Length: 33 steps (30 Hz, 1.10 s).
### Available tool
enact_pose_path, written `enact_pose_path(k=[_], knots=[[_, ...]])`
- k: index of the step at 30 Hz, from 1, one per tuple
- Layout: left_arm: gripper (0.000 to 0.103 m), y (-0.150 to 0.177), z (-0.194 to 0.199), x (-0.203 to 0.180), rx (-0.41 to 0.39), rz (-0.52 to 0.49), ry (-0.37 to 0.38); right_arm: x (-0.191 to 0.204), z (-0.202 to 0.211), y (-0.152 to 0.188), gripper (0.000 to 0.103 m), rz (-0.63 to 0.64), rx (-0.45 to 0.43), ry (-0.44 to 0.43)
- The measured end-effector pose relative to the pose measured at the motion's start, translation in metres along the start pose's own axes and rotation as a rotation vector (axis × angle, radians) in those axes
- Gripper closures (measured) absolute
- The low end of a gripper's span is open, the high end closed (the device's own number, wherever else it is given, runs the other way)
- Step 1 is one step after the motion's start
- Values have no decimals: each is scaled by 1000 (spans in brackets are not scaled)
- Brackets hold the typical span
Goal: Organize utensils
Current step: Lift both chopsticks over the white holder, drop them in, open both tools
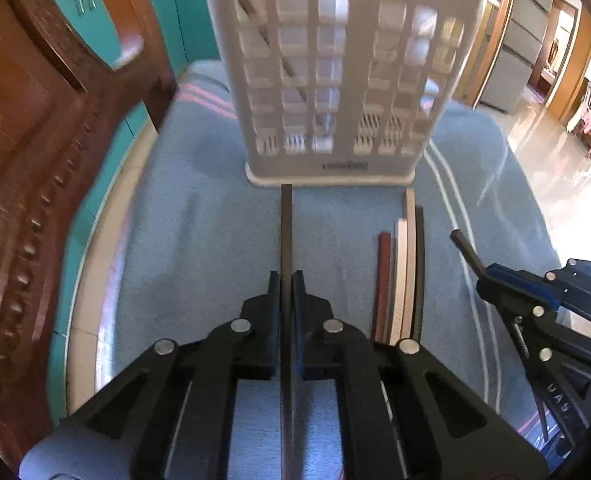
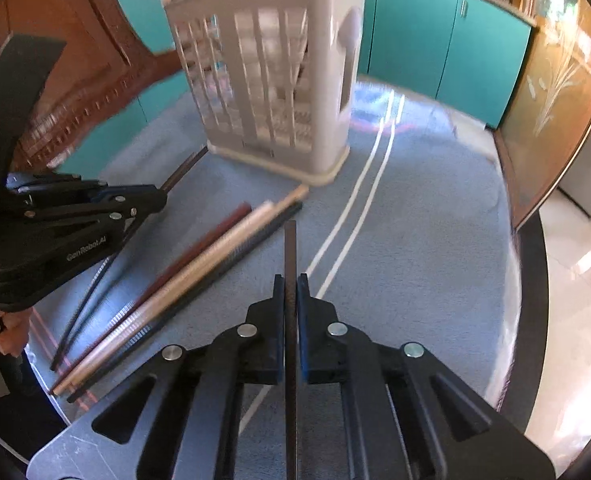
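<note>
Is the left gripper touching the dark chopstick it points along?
Touching. In the left wrist view, the left gripper has both fingers pressed against the dark chopstick, with no gap on either side.

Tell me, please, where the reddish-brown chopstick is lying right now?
The reddish-brown chopstick lies on the blue cloth, leftmost in the loose bundle, between both grippers.

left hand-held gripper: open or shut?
Shut. The left hand-held gripper has both fingers pressed against a dark chopstick, which points toward the white basket.

Holder (image 1: 335, 80) stands far on the desk (image 1: 199, 216); chopsticks (image 1: 399, 280) lie near it, between left claw (image 1: 286, 284) and right claw (image 2: 291, 286).
</note>
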<state>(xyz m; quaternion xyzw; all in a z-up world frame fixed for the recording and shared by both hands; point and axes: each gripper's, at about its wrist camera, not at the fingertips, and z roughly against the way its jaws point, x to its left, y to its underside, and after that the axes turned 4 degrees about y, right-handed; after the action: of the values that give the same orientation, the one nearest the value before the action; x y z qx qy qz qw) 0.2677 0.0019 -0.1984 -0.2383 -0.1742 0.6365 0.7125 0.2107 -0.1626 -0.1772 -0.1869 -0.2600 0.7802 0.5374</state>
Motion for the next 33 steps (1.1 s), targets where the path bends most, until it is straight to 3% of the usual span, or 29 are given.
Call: enact_pose_path(k=[7,17,22,26,33], knots=[[96,-5,47,1,-168,-12,-11,-11,49,-11,97,-27,-161,-13],[96,-12,138,1,-376,-41,43,-23,154,-31,96,-52,-410,-85],[96,-44,193,12,-506,-14,96,-31,194,-65,96,-88,-515,-140],[96,-87,225,27,-632,40,113,-36,212,-97,96,-115,-597,-134],[96,-124,228,48,-802,180,131,-37,224,-142,96,-150,-694,-102]])
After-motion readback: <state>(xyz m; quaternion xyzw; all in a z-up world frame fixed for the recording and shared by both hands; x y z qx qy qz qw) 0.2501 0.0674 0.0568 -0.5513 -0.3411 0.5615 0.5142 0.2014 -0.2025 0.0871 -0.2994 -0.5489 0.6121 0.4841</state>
